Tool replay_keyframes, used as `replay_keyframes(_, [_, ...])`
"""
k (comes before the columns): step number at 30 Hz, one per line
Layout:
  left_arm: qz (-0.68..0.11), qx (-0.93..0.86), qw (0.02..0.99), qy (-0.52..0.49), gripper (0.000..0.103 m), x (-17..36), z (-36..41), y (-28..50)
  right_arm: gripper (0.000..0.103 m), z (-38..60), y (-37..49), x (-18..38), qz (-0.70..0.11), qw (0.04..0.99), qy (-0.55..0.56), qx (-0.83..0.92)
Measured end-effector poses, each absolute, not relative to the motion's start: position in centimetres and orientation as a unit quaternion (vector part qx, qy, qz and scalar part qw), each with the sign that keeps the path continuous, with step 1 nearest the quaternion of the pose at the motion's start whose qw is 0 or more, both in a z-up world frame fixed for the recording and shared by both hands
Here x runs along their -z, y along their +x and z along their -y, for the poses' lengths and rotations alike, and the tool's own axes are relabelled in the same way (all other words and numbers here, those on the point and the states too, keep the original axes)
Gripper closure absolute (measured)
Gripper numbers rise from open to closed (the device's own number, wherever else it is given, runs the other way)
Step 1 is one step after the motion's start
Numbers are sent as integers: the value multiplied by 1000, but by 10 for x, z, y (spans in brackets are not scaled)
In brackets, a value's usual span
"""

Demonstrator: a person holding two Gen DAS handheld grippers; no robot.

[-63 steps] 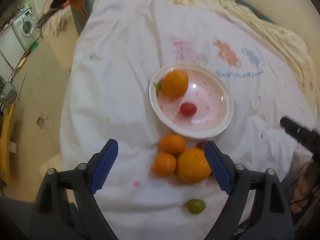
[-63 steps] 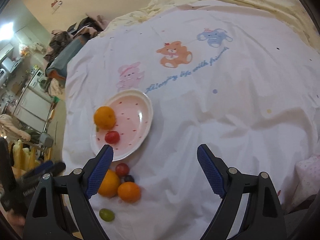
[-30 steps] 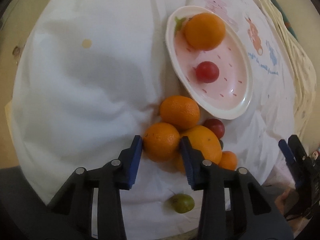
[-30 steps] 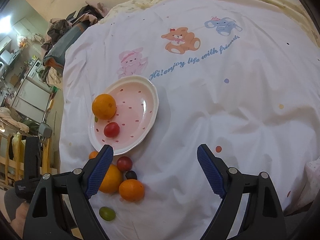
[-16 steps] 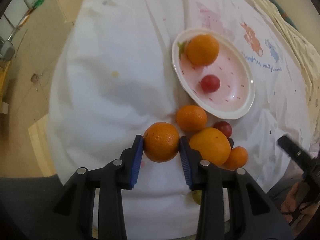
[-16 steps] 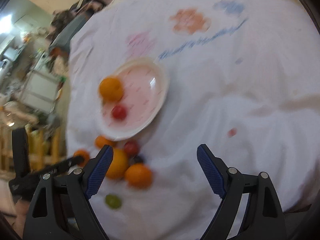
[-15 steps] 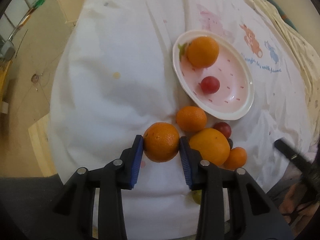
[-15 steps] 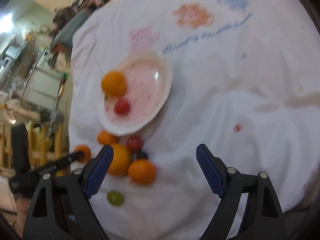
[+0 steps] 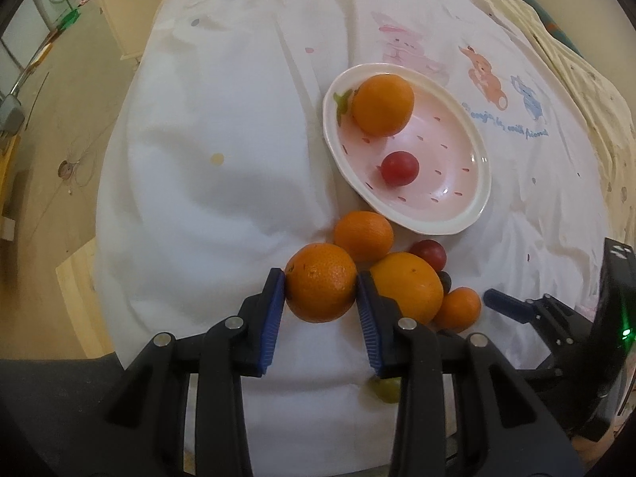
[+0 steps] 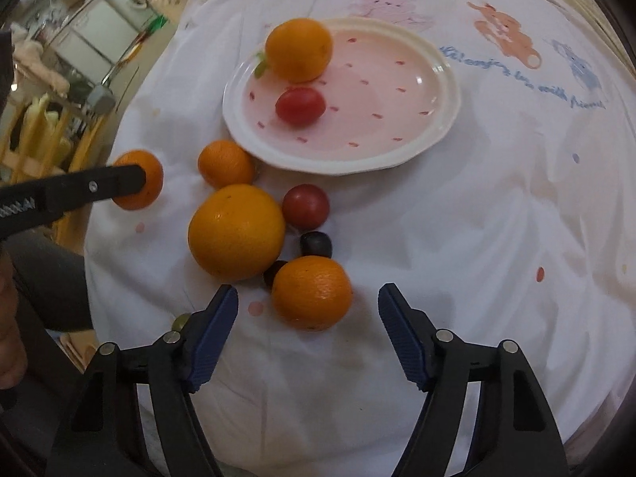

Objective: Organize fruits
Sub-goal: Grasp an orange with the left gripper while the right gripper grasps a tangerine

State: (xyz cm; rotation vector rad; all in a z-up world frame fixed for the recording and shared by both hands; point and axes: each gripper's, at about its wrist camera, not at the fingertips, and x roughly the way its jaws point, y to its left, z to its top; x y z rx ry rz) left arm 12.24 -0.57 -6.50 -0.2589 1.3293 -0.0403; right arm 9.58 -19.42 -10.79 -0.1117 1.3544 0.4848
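Observation:
My left gripper (image 9: 321, 290) is shut on a small orange (image 9: 321, 288) and holds it just above the white cloth. Beyond it lies the pink plate (image 9: 483, 183) with an orange (image 9: 382, 104) and a red tomato (image 9: 399, 168). In the right wrist view my right gripper (image 10: 309, 294) hangs over the fruit pile with its jaws closing. Another small orange (image 10: 312, 292) sits between its tips, and the pads are clear of it. A large orange (image 10: 236, 232), a red tomato (image 10: 306, 206), dark grapes (image 10: 316, 244) and a third small orange (image 10: 225, 163) lie next to it.
A green grape (image 10: 181, 321) lies near the cloth's front edge. The cloth (image 9: 222, 198) with cartoon animals drops off to the floor (image 9: 51, 167) on the left. A person's hand (image 10: 8, 338) shows at the left of the right wrist view.
The left gripper has lifted its orange off the cloth, away from the pile. The right gripper has swung down over the pile and its jaws have narrowed around a small orange.

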Motion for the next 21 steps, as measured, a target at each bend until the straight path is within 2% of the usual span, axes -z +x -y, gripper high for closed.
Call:
replay_keyframes(2, [-612, 19, 782, -116, 71, 64, 7, 122, 40, 192, 97, 111, -620, 751, -63, -220])
replay_keyframes(5, [-609, 17, 785, -114, 71, 63, 7, 122, 58, 190, 98, 111, -616, 752, -72, -221])
replay_keyframes(10, [-605, 11, 789, -110, 71, 63, 5, 121, 60, 197, 99, 102, -605, 761, -68, -225])
replay_keyframes(21, [-594, -2, 799, -95, 71, 66, 7, 125, 60, 230, 100, 67, -567, 795, 12, -215])
